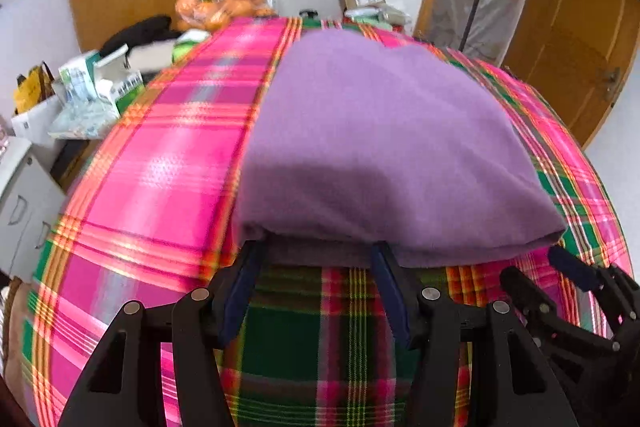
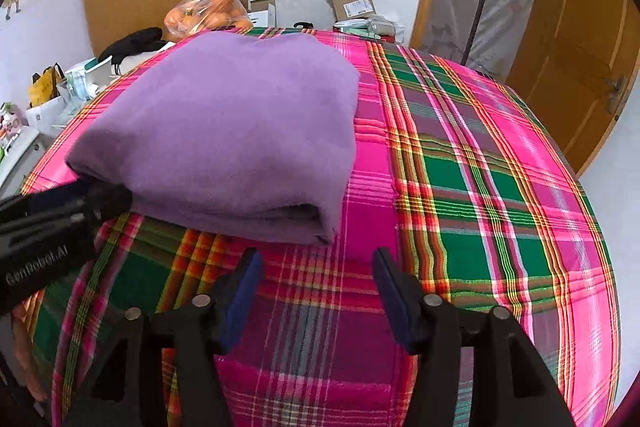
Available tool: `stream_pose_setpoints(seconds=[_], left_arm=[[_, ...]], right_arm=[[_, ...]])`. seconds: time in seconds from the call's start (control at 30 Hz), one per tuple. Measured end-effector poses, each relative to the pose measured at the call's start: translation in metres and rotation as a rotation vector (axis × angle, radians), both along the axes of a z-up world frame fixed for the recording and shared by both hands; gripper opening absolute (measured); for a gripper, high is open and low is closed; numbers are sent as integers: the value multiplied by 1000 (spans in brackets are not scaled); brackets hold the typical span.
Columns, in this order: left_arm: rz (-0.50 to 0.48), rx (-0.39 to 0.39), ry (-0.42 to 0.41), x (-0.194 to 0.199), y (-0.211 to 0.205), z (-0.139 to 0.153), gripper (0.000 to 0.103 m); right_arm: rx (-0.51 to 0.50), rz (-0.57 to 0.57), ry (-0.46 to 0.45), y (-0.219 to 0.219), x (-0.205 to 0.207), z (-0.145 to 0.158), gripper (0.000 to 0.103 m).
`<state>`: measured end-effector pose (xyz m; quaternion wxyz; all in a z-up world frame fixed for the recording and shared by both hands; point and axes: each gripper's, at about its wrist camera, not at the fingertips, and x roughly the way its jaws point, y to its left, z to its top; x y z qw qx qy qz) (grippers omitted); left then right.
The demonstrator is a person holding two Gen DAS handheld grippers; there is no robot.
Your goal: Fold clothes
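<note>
The purple garment (image 2: 240,131) lay folded into a thick block on the plaid-covered desk (image 2: 500,187), left of the middle in the right wrist view, its layered fold edge facing the tools. The folding step looked nearly done, or between folds. The left tool (image 1: 316,255) stood wide, its fingertips at the garment's near edge and slightly tucked beneath the overhang; whether the pads touched cloth I could not tell. The right tool (image 2: 316,263) stood wide and empty over bare plaid, just short of the garment's near right corner. A further fold would call for pinching that near edge at both corners and carrying it away. Right of the garment the desk lay open; boxes and a bag of oranges (image 2: 208,13) crowded the far and left edges.
</note>
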<state>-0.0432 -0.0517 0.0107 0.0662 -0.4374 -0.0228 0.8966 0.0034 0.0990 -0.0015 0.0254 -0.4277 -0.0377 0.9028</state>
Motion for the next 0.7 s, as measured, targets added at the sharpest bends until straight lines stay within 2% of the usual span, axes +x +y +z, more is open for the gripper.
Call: stream_pose_setpoints(seconds=[0.23, 0.4, 0.7], left_arm=[[-4, -39, 26, 2, 7, 0, 62], [-6, -45, 30, 2, 8, -1, 65], [0, -53, 26, 0, 9, -3, 68]], right_arm=[[-6, -22, -7, 5, -6, -1, 70], [-69, -38, -23, 18, -9, -3, 78], [-74, -12, -36, 22, -16, -3, 83]])
